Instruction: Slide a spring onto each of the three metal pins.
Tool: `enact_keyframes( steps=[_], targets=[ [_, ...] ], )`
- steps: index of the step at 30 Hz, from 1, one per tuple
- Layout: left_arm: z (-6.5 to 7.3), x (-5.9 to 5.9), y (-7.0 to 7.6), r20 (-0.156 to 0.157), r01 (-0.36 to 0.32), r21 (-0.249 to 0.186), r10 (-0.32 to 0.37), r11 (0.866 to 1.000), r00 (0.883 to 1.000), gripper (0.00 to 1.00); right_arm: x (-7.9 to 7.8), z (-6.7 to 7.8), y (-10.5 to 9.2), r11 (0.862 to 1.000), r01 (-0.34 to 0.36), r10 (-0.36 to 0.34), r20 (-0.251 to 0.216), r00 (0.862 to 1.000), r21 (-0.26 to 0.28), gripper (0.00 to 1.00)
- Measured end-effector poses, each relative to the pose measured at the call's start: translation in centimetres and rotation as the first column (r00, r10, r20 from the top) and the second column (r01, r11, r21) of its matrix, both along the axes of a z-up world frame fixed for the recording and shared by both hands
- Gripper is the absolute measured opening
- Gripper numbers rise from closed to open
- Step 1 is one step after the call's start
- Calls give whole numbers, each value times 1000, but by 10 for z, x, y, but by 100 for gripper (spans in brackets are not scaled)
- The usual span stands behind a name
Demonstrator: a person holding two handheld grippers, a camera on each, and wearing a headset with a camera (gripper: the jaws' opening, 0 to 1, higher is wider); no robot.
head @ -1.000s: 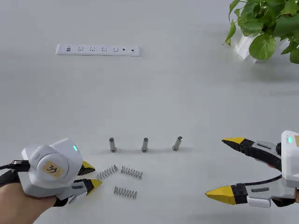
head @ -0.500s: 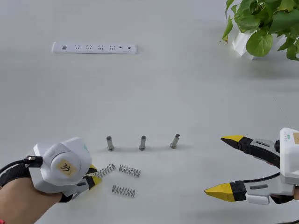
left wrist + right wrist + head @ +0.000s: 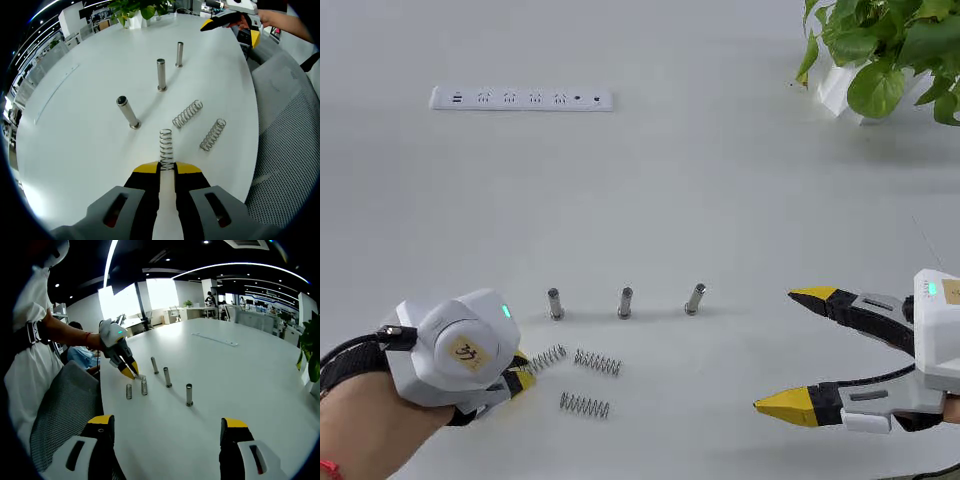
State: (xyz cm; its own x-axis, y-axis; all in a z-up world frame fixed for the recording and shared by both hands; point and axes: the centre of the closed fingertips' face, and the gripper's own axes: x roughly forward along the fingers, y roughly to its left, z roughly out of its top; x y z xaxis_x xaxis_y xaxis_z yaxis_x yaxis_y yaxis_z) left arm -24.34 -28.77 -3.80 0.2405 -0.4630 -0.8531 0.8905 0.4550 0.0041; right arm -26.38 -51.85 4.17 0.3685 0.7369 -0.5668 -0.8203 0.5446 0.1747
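Observation:
Three upright metal pins stand in a row on the white table: left point(image 3: 555, 303), middle point(image 3: 625, 302), right point(image 3: 694, 298). Three springs lie just in front of them. My left gripper point(image 3: 520, 376) is shut on the near end of the left spring point(image 3: 548, 357), which lies flat and points toward the nearest pin point(image 3: 127, 112). The left gripper view has that spring point(image 3: 165, 145) pinched between the yellow tips point(image 3: 166, 167), with the other two springs point(image 3: 187, 113) point(image 3: 213, 134) lying loose to the right. My right gripper point(image 3: 792, 350) is open with nothing in it, right of the pins.
A white power strip point(image 3: 520, 98) lies at the far left. A potted plant point(image 3: 880, 50) stands at the far right corner. A mesh chair point(image 3: 285, 150) sits beyond the table's near edge.
The left gripper's jaws have come together on the end of the left spring. The right gripper has stayed open and almost still.

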Motion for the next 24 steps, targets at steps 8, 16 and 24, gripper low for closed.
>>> enact_keyframes(
  steps=[8, 16, 24],
  targets=[
    [0, 0, 0, 4, 6, -4, -6, 1000, 1000, 7, -2, -2, 1, 1000, 1, -1, -5, 1000, 2, 86],
    [1, 0, 2, 4, -1, -12, 1, 1000, 1000, 7, -3, -1, 4, 1000, -1, 1, -5, 1000, 5, 86],
    [3, -2, 3, -2, -16, -36, 16, 999, 1000, 7, -3, -1, 5, 1000, -5, 5, -8, 1000, 2, 85]
  ],
)
